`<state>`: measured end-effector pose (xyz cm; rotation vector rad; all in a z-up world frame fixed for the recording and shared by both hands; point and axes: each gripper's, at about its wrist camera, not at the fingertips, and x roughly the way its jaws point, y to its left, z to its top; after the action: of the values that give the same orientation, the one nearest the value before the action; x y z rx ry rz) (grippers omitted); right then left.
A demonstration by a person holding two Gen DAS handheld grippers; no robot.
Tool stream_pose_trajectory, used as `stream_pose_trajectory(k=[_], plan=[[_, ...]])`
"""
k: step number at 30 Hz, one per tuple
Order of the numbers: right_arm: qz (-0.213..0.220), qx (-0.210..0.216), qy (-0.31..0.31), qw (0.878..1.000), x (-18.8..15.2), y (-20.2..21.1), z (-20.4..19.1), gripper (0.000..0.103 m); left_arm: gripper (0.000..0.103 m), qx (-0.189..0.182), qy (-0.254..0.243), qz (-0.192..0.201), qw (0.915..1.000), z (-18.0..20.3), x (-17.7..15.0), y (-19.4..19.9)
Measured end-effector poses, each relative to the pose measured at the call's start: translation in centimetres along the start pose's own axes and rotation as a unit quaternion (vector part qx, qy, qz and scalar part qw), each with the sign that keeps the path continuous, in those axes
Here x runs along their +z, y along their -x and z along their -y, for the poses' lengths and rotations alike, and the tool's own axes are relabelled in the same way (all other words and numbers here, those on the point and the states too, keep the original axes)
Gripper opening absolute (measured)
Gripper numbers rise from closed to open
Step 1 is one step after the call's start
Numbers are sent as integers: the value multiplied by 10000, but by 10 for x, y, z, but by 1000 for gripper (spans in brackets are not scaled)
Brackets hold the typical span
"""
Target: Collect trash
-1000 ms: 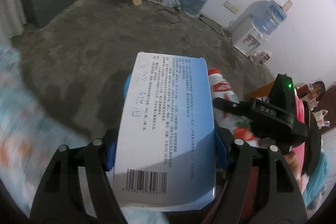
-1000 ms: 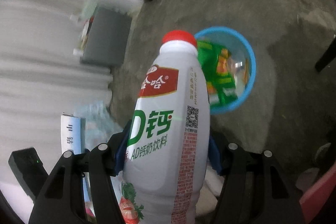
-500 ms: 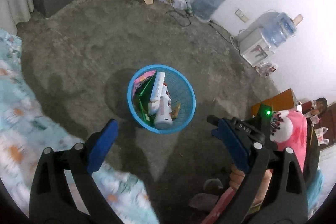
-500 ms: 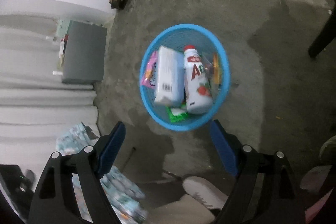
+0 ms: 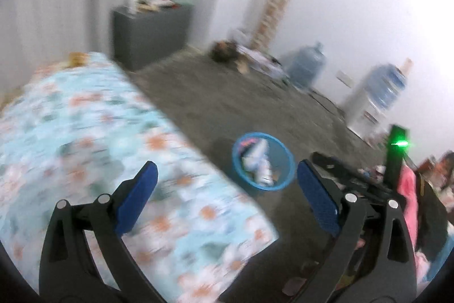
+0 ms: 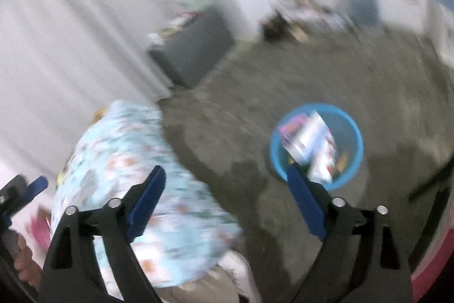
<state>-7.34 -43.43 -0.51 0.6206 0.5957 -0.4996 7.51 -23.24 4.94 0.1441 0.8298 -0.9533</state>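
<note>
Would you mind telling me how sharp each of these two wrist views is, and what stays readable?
Left wrist view: motion-blurred, the floral bedspread smeared, the blue basket soft but recognisable; only the left tool is crisp. Right wrist view: heavier streaking, the basket and its contents smudged; the right tool stays sharp. Both bend at the fisheye rim.

The round blue plastic basket (image 5: 262,165) has thin, slightly glossy walls. Rough, matt grey concrete floor (image 5: 227,104) lies under it. Soft light-blue floral cloth bedding (image 5: 93,132) looks matt. Translucent blue plastic water jugs (image 5: 308,66) look smooth.
</note>
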Motion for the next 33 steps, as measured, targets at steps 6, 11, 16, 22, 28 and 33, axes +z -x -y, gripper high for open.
stream_pose_trajectory(k=[6,11,16,22,28,33], plan=[[587,397,1071,9917,-12,48,-91,97,94,1517,609,626,9846,-53,-32,80],[674,401,1804,9805,-49,69,-152,97,94,2740,1348,966,9473,-83,-65,133],[413,375,2475,9673,-97,67,-188,97,94,3119,1621,918,9317,-95,-111,147],[-50,30,2694,9630,-135,59,-200,97,94,3232,2163,102,9212,-113,-168,126],[-331,-33,2907,9562,-160,62,-197,97,94,3462,2180,-532,9109,-108,-192,115],[-544,-289,2841,9568,-167,53,-185,97,94,3650,2019,-199,9086,-96,-187,130]])
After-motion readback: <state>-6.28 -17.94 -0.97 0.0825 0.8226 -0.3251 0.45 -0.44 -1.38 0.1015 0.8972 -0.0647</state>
